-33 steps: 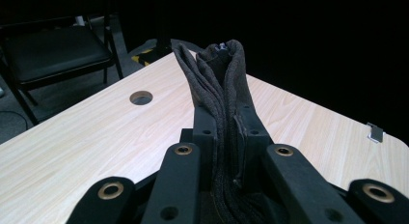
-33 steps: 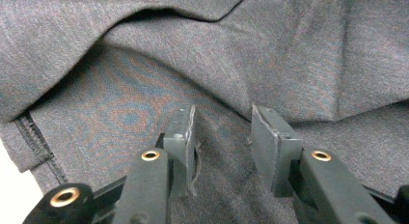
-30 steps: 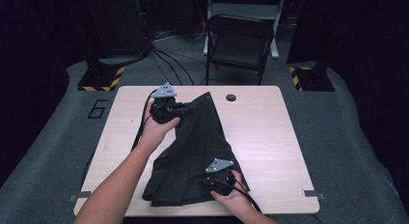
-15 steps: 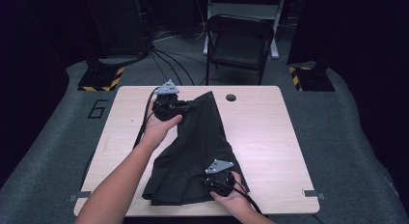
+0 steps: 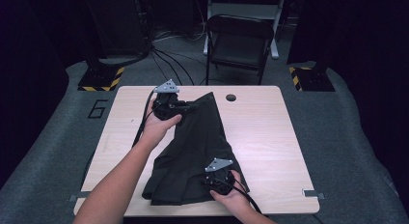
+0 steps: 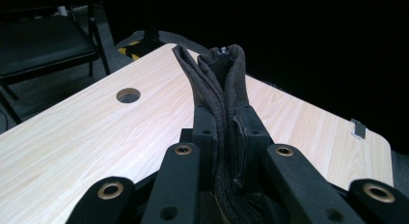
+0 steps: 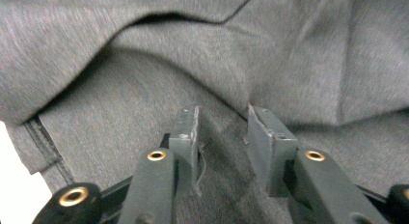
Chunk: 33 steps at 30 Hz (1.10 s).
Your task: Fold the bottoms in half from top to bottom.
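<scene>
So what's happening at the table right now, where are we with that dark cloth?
A person is working a dark garment spread on the wooden table with two handheld grippers. The left gripper is shut on a bunched fold at the far end of the garment, near the table's round hole. The right gripper sits over the near end with its fingers open, fabric lying between them but not pinched. A folding chair stands beyond the table.

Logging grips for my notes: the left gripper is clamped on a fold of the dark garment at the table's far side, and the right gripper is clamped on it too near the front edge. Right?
Not quite. The right gripper is open: the right gripper view shows its jaws apart over the dark garment, pinching nothing. The left gripper is indeed clamped on a fold at the far side, as the left gripper view shows.
</scene>
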Each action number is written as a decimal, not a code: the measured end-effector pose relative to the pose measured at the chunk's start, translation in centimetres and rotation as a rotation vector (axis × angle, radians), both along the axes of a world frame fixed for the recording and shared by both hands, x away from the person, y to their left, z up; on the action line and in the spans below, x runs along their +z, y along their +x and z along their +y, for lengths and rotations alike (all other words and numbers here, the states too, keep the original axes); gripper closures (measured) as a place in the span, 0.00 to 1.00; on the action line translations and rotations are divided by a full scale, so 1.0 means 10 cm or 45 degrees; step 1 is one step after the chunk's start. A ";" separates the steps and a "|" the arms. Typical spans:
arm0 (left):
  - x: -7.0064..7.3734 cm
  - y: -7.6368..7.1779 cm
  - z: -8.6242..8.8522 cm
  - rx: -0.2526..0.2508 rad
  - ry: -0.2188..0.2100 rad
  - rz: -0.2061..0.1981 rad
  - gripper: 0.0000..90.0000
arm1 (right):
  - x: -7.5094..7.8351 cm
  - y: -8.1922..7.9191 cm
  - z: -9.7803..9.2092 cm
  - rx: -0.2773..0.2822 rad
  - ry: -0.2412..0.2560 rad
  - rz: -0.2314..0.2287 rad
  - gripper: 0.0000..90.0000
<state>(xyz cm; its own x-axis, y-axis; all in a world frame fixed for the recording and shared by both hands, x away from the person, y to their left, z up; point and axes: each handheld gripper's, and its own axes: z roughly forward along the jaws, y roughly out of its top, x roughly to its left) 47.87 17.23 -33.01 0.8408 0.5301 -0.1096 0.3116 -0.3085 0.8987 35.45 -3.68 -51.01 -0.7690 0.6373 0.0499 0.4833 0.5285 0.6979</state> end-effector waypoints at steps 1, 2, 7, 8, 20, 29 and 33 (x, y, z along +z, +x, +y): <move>0.00 0.00 -0.01 -0.011 -0.001 -0.002 0.90 | 0.01 0.00 0.01 -0.007 0.013 -0.008 0.70; 0.00 0.00 -0.01 -0.012 -0.002 -0.008 0.90 | 0.04 0.00 0.01 -0.007 0.029 -0.028 0.70; 0.01 0.00 -0.04 -0.017 -0.022 -0.019 0.90 | 0.13 0.06 0.12 0.032 0.080 -0.098 0.65; 0.01 0.00 -0.05 -0.016 -0.026 -0.020 0.90 | 0.13 0.06 0.12 0.032 0.080 -0.098 0.65; 0.01 -0.04 -0.05 -0.069 0.002 -0.050 0.90 | -0.02 0.34 0.27 -0.005 -0.005 -0.074 0.64; -0.02 -0.07 0.01 -0.099 -0.004 -0.049 0.90 | -0.03 0.41 0.29 -0.034 0.015 -0.054 0.64; -0.08 -0.07 0.05 -0.094 -0.008 -0.032 0.90 | -0.03 0.40 0.28 -0.041 0.008 -0.065 0.64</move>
